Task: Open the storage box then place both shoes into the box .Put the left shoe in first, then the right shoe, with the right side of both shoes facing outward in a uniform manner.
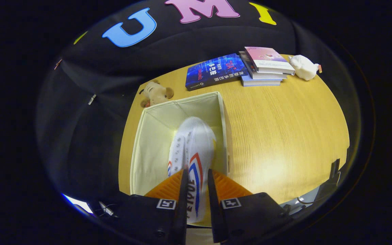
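now jaws [196, 177] pinch white red-and-blue-striped shoe [193, 143] inside open box [141, 136].

shoe [193, 149] side: "FEIYUE", between the tongs [196, 190], whose fingers press its sides
blue book [215, 70] cover: Chinese title, too small to read
tongs' square markers: no text

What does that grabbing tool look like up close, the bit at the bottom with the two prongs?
The gripper has two flat, narrow fingers rising side by side from two dark, blocky bodies. Each body carries a small square black-and-white marker. Ribbed orange wedge-shaped panels sit outside the fingers. Thin cables trail beside the left body.
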Action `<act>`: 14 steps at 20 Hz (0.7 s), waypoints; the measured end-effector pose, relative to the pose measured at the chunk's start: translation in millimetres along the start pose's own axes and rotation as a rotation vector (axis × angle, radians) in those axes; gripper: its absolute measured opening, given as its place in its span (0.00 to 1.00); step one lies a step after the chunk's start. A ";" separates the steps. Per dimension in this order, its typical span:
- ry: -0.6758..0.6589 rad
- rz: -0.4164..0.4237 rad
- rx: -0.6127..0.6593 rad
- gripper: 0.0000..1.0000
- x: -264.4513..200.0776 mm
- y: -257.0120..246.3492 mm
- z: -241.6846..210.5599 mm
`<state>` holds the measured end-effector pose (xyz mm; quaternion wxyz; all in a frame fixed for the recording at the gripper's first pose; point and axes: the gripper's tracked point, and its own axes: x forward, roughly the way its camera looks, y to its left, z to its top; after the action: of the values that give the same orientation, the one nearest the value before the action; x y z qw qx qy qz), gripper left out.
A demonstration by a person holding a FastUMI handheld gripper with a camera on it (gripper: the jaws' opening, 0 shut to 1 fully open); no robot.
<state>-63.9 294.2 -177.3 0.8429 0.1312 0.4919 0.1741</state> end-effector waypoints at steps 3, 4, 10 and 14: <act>-0.048 0.003 -0.045 0.68 -19.2 -2.7 19.3; -0.064 0.013 -0.056 0.74 -27.1 -3.5 23.5; -0.209 0.007 -0.153 0.96 -76.4 -47.0 62.3; -0.345 0.012 -0.269 0.98 -121.6 -82.8 103.1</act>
<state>-15.5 162.7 -64.8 0.9236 0.0481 0.3117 0.2180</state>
